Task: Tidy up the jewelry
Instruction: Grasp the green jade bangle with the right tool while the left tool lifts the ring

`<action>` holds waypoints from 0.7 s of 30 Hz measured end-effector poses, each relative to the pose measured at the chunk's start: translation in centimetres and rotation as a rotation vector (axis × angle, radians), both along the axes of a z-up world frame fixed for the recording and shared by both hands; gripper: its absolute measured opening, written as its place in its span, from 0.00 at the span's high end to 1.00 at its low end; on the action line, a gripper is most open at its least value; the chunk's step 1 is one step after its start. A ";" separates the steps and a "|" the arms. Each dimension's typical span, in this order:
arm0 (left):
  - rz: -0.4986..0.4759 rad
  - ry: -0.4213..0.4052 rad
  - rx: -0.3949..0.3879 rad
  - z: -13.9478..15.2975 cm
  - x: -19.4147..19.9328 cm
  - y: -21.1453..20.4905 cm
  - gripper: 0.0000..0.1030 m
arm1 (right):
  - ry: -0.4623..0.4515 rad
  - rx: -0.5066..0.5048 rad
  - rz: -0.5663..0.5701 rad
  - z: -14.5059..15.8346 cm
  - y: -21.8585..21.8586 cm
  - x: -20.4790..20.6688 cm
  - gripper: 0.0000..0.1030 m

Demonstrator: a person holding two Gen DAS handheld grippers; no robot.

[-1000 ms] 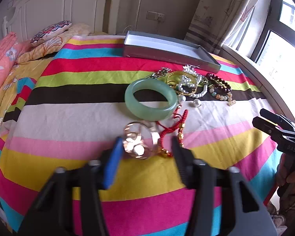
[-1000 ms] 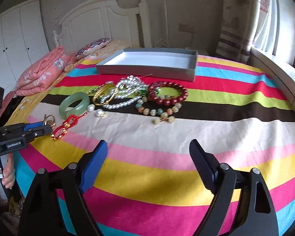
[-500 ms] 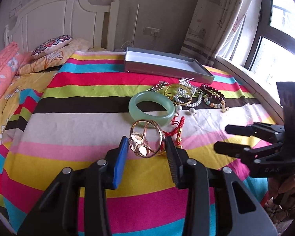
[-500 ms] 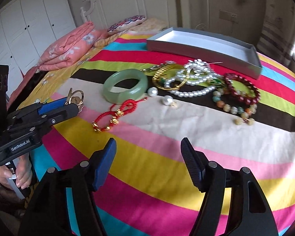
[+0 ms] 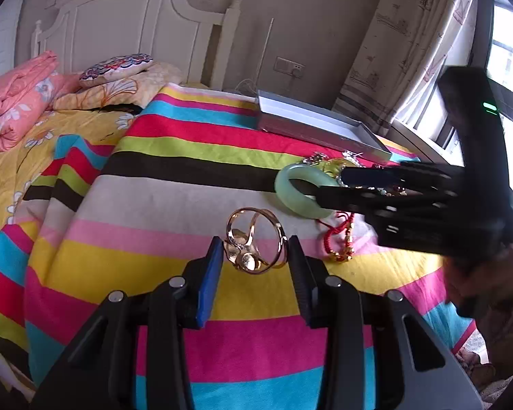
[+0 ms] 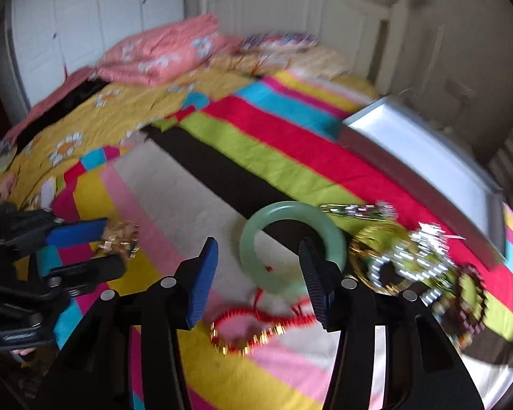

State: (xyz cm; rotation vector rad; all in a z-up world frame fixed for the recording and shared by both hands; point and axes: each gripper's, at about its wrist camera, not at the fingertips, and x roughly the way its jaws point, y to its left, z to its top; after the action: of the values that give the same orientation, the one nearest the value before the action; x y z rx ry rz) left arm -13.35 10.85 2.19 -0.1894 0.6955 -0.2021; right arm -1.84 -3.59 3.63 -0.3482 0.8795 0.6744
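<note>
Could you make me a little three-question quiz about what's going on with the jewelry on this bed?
1. True or false: the left gripper holds the gold bangle between its jaws.
2. Multiple choice: one finger of the right gripper reaches through which piece? A) dark red bead bracelet B) green jade bangle C) pearl strands
3. Fill in: the grey box at the far side of the striped blanket has ____ in it so far.

Key: 1 true. 2 B. 3 nothing; the part of its white floor that shows is bare.
</note>
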 end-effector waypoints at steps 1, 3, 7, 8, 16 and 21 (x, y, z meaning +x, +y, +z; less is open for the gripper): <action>0.003 0.000 0.000 0.0 -0.1 0.2 0.63 | 0.037 -0.011 0.020 -0.6 0.5 0.7 0.61; 0.010 0.001 0.002 0.1 -0.4 0.5 0.63 | 0.076 -0.043 0.052 -1.7 1.3 1.5 0.64; 0.018 0.013 0.001 -0.2 -0.5 0.8 0.63 | 0.062 -0.039 0.084 -1.7 1.3 1.3 0.70; 0.020 0.021 -0.002 -0.3 -0.4 0.9 0.63 | 0.052 -0.041 0.087 -1.7 1.3 1.1 0.75; 0.020 0.024 -0.002 -0.1 0.0 0.3 0.63 | 0.021 0.094 0.099 -0.8 0.1 -0.8 0.84; 0.012 0.016 0.006 0.6 0.2 -0.5 0.63 | 0.133 0.360 0.104 1.5 -2.1 -0.2 0.84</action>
State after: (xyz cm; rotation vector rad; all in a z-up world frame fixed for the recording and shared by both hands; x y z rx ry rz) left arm -13.19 10.40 2.79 -0.1897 0.7105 -0.1869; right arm -2.01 -5.66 5.10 -0.0258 0.8497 0.9430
